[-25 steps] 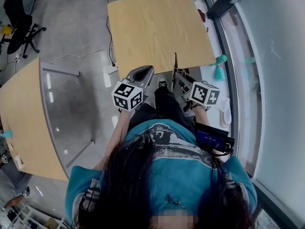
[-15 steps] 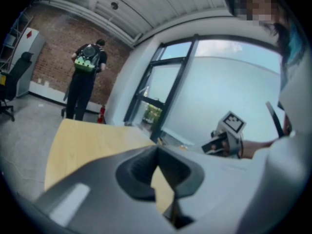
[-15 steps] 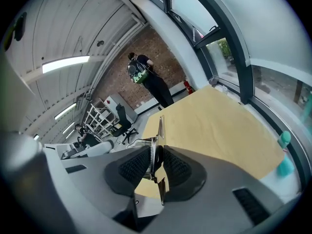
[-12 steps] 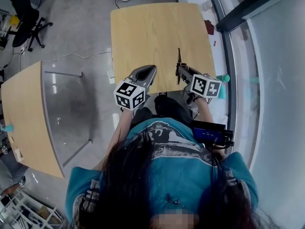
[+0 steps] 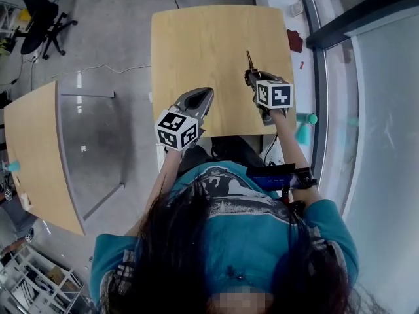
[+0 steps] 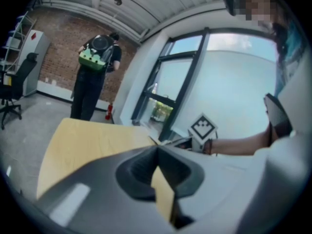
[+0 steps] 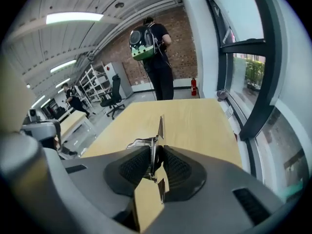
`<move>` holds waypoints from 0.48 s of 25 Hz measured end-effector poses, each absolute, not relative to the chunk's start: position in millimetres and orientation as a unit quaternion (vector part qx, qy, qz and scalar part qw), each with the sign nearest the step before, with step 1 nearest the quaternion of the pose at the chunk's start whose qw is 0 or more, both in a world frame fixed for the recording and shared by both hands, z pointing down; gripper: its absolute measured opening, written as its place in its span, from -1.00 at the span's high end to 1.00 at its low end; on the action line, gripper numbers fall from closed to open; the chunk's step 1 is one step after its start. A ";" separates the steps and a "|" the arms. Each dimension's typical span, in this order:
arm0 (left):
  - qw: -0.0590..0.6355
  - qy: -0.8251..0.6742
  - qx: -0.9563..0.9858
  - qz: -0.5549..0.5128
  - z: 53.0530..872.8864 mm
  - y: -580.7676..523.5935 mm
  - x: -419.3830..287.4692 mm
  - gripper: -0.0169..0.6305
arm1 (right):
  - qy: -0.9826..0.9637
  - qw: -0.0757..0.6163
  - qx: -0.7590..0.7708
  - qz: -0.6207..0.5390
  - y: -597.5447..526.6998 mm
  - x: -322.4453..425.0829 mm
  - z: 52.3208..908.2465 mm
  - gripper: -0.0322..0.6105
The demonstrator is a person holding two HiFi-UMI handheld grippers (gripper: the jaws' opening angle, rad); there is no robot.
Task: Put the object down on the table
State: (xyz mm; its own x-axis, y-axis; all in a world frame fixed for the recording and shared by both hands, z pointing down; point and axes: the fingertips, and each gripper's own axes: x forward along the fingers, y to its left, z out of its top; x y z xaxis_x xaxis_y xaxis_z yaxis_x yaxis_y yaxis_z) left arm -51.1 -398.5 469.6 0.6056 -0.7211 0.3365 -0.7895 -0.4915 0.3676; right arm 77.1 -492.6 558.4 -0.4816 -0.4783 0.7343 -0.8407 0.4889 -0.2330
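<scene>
My right gripper (image 5: 251, 76) is held over the right part of the light wooden table (image 5: 216, 38), its marker cube (image 5: 273, 93) just behind the jaws. It is shut on a thin metal tool (image 5: 248, 60) that sticks out forward past the tips. In the right gripper view the tool (image 7: 160, 126) stands edge-on between the ribbed pads (image 7: 136, 167), with a bent wire part to its left, above the tabletop (image 7: 195, 121). My left gripper (image 5: 208, 91) hovers at the table's near edge. Its jaws (image 6: 157, 149) meet with nothing between them.
A second wooden table (image 5: 33, 149) stands at the left across a grey floor. A glass wall with dark frames (image 5: 340, 110) runs along the right, and a teal item (image 5: 304, 128) lies at its foot. A person with a backpack (image 7: 148, 40) stands beyond the table's far end. An office chair (image 5: 36, 8) is far left.
My right gripper has moved forward from the table's near edge to over the tabletop, still holding the metal tool. The left gripper has stayed about where it was.
</scene>
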 end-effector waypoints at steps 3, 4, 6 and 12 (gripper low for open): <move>0.256 -0.450 0.853 0.073 475.2 -403.9 -54.8 0.94 | -0.805 0.356 0.404 0.248 -515.7 77.7 577.8 0.59; 0.257 -0.453 0.850 0.075 477.0 -405.3 -55.8 0.94 | -0.804 0.374 0.402 0.229 -522.7 77.5 584.5 0.59; 0.261 -0.459 0.846 0.078 480.3 -407.3 -58.1 0.94 | -0.801 0.410 0.394 0.186 -535.4 75.5 595.6 0.59; 0.270 -0.477 0.832 0.084 485.1 -405.0 -72.0 0.94 | -0.776 0.519 0.358 0.038 -558.9 61.6 628.9 0.59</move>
